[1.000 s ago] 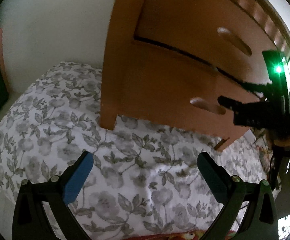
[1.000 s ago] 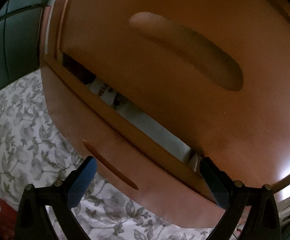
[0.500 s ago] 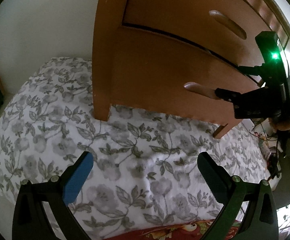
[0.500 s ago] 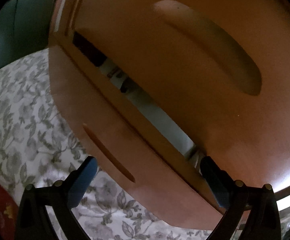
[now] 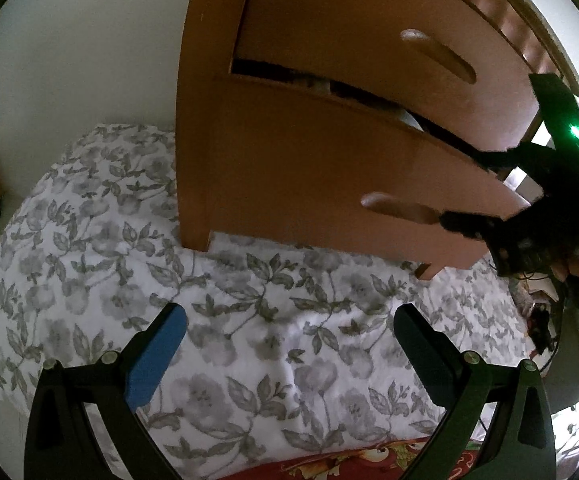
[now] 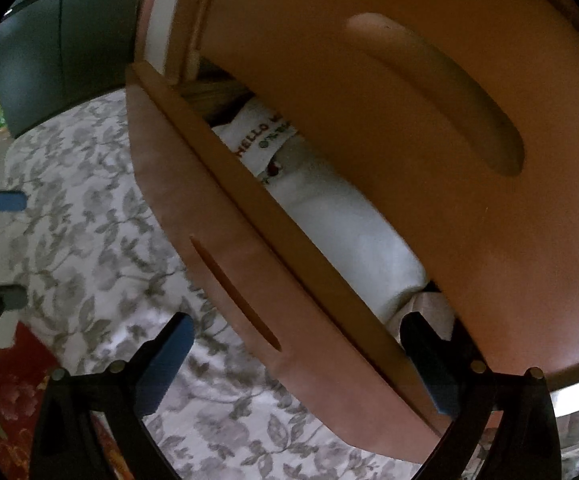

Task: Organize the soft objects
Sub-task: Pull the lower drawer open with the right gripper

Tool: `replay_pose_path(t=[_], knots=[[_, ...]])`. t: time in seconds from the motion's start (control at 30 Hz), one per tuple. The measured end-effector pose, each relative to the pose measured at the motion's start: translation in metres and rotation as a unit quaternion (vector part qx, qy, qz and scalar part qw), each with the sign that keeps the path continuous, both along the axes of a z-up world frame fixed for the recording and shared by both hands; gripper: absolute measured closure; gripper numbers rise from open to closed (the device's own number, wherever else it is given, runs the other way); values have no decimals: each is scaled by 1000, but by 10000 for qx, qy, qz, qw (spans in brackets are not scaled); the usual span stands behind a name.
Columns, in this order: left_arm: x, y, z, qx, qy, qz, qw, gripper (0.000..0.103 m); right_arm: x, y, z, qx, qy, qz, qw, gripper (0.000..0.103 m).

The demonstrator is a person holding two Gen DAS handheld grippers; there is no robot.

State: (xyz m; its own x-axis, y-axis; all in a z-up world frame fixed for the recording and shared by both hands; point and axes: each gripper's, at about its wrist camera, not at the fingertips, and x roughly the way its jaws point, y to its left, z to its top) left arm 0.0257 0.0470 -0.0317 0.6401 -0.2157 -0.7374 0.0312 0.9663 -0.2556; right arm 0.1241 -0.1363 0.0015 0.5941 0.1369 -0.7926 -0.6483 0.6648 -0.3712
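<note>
1. Lower drawer of the wooden nightstand sits further out than 1 s ago; the gap is wider, w/ more of the white soft bundle inside showing.
2. Right gripper: fingers spread wide across the drawer front, one inside the gap, one outside. Not clenched.
3. Left gripper: released, empty, above the floral bedsheet.
4. Rest of the bundle is hidden under the upper drawer.
5. Print reads "HELLO"; the rest is too small to read.
</note>
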Motion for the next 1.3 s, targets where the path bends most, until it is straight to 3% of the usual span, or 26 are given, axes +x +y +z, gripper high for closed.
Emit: replay_pose_path(t=[0.33,0.53,0.8,1.3], knots=[[-9,6,14,-36,-166,67,9998,0,-42,-7,8,79,77,72,9999,0],[-16,9,23,8,-240,85,9997,0,-35,2,-3,-428,58,46,9991,0],[-18,16,29,15,-252,202,9995,0,-36,3,-4,-305,27,-154,9994,0],[-31,3,40,228,-270,34,9994,0,-84,0,0,72,-29,-203,9998,0]])
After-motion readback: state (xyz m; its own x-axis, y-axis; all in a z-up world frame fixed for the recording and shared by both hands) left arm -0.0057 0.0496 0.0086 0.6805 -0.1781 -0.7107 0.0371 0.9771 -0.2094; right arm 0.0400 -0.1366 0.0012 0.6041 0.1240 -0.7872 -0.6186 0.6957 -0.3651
